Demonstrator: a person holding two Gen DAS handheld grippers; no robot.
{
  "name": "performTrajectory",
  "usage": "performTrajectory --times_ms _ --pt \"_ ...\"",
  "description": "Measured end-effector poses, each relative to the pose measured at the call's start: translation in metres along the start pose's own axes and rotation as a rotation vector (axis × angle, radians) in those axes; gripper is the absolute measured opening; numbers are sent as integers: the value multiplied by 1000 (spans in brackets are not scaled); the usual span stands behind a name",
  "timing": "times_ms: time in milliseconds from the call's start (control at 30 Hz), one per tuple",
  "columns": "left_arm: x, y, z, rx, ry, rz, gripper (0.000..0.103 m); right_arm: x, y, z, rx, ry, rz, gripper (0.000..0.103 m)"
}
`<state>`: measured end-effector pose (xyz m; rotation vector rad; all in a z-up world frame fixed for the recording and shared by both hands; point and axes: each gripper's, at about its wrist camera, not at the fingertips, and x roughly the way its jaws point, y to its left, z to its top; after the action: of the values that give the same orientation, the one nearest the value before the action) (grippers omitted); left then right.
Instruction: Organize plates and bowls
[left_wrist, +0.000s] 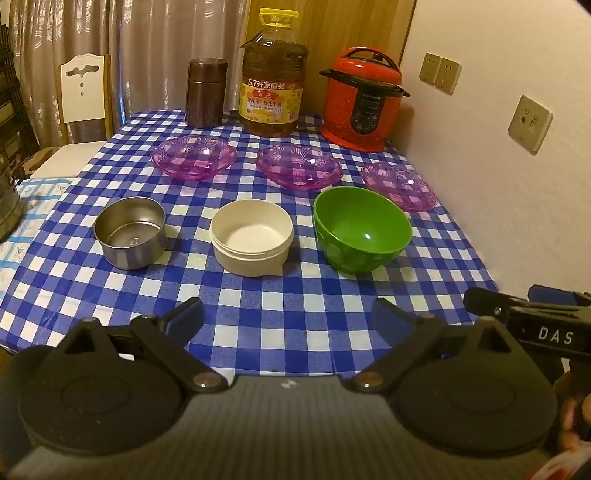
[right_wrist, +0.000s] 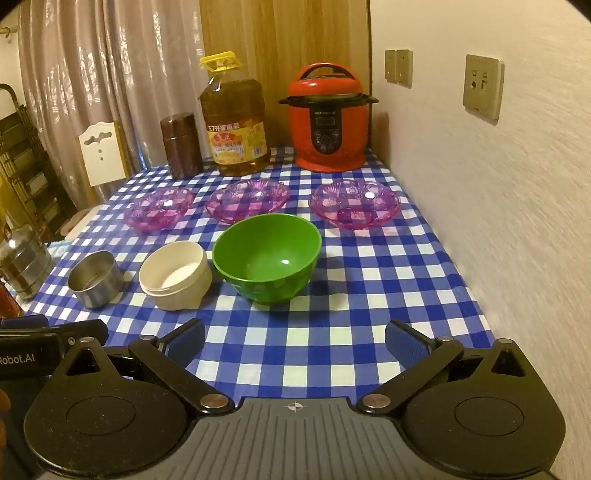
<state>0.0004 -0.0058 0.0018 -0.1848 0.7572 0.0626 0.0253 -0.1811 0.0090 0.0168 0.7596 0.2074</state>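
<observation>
Both tongs hang over the near edge of the checked tablecloth (left_wrist: 280, 310): my left gripper (left_wrist: 286, 317) and right gripper (right_wrist: 295, 339) stand spread wide with nothing between their fingers. Beyond them I see a row of three bowls, all apart: a steel bowl (left_wrist: 130, 237) on the left, a cream bowl (left_wrist: 252, 237) in the middle, a green bowl (left_wrist: 362, 229) on the right. Farther back lie three purple glass plates (right_wrist: 247, 200) in a row, the right one just behind the green bowl in my left view. Against the far edge stand a brown canister (left_wrist: 205, 92), an oil bottle (left_wrist: 272, 79) and a red pressure cooker (right_wrist: 328, 122).
</observation>
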Motion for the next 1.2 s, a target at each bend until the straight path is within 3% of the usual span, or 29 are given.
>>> performTrajectory --times_ms 1200 --pt "-1 0 -1 4 2 7 96 1 -2 0 -9 -2 -9 103"
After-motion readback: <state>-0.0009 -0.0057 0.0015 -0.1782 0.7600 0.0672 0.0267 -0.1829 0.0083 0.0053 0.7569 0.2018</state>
